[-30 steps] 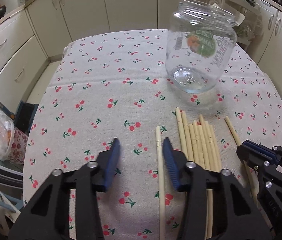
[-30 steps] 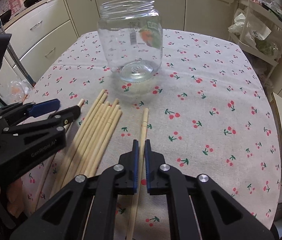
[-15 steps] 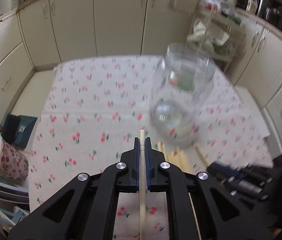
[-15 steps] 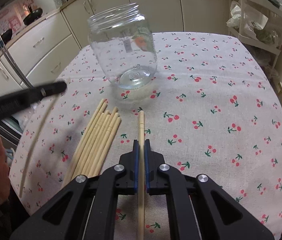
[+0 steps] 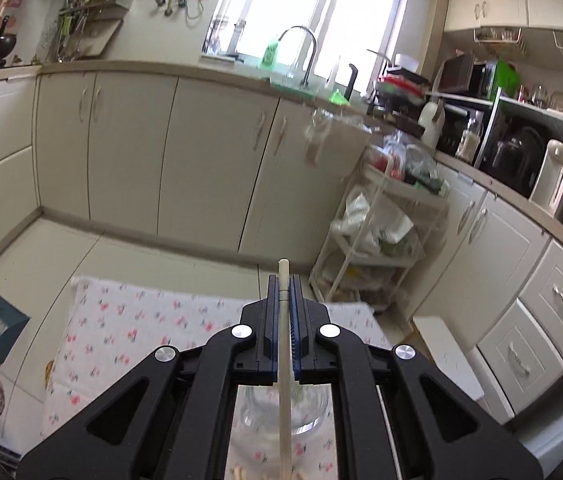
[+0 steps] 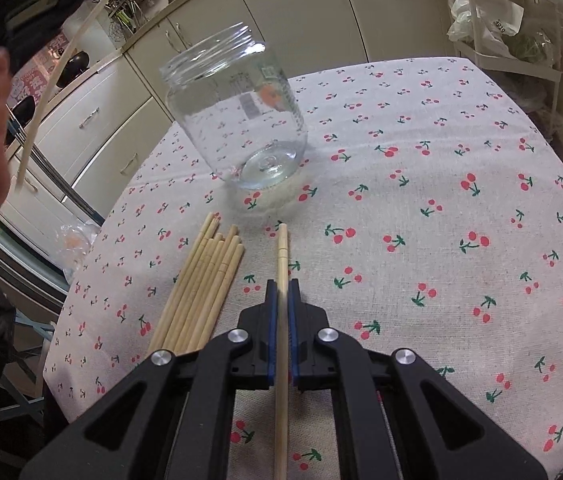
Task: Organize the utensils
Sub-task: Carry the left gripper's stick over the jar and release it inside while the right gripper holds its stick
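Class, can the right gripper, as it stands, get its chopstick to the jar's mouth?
Probably yes. The right gripper is shut on its chopstick, and bare tablecloth lies between it and the open, empty jar; the loose chopsticks lie aside.

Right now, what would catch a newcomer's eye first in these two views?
Each gripper is shut on a single chopstick: the left gripper holds its chopstick raised toward the kitchen cabinets, the right gripper clamps another chopstick low over the cherry-print tablecloth. Beyond it stands an empty glass jar, with a bundle of chopsticks lying to its left.
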{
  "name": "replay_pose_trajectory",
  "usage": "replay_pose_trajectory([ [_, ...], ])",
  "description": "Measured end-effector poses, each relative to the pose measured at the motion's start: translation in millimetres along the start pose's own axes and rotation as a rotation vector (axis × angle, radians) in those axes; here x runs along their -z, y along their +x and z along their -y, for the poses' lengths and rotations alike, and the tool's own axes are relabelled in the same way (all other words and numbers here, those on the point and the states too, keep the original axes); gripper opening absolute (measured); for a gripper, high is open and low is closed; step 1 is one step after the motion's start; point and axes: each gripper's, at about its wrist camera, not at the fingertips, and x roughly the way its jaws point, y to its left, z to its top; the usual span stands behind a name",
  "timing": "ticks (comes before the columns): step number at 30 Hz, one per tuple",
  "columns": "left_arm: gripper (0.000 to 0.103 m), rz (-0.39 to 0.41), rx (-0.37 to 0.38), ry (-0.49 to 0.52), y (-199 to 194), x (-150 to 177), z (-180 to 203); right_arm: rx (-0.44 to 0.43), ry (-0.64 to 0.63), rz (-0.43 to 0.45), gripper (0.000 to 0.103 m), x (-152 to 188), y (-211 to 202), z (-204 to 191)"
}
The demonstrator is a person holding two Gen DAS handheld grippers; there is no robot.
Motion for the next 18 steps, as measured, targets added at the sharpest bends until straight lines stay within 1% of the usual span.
replay_pose_trajectory([
  [2, 0.005, 0.032, 0.0, -0.03, 6.0, -8.2, 2.8, -0.004, 0.002, 0.001, 0.006, 1.6, -0.4, 1.7],
  [4, 0.005, 0.088, -0.008, -0.065, 10.2, -15.8, 4.8, -0.01, 0.005, 0.001, 0.006, 1.1, -0.3, 3.0],
  [6, 0.005, 0.137, -0.024, -0.079, 14.1, -20.5, 6.1, -0.012, 0.005, 0.001, 0.006, 0.7, -0.2, 3.3],
  [9, 0.005, 0.201, -0.065, -0.078, 26.7, -26.0, 9.5, -0.014, 0.006, 0.002, 0.006, 0.6, -0.7, 3.3],
  [12, 0.005, 0.234, -0.116, -0.077, 41.7, -27.4, 9.8, -0.02, 0.01, 0.001, 0.006, 0.3, -0.4, 4.1],
  [14, 0.005, 0.248, -0.133, -0.074, 48.0, -27.2, 10.1, -0.023, 0.012, 0.0, 0.006, 0.2, -0.5, 5.0],
  [18, 0.005, 0.306, -0.166, -0.036, 52.2, -21.3, 16.4, -0.029, 0.016, -0.001, 0.006, -0.6, -0.5, 6.8],
])
